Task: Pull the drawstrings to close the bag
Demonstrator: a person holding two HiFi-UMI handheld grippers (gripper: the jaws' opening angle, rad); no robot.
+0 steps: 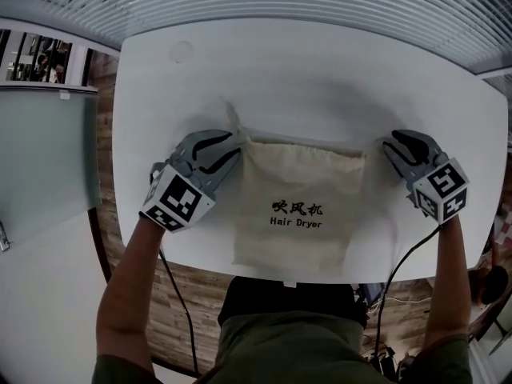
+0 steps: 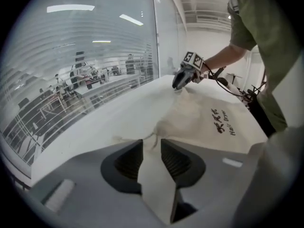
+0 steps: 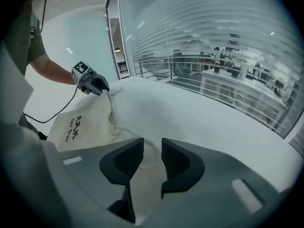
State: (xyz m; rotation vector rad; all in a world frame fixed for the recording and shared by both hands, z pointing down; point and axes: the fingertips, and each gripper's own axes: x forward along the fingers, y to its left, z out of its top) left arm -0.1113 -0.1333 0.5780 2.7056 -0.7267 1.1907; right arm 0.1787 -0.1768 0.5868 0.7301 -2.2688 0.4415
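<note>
drawstring loop (image 3: pixel 156 151) between parted right jaws

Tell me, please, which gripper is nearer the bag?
The left gripper: its tips are at a top corner of the bag, while the right gripper stands apart.

Beige bag (image 1: pixel 294 214), flat, printed side up

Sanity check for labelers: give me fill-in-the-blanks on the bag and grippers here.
1. The bag reads "Hair ____".
2. It lies on a ____ table.
3. The right gripper has its jaws ____, with a drawstring loop lying between them.
4. In the head view, the left gripper is at the bag's top ____ corner.
Missing: Dryer; white; open; left.
</note>
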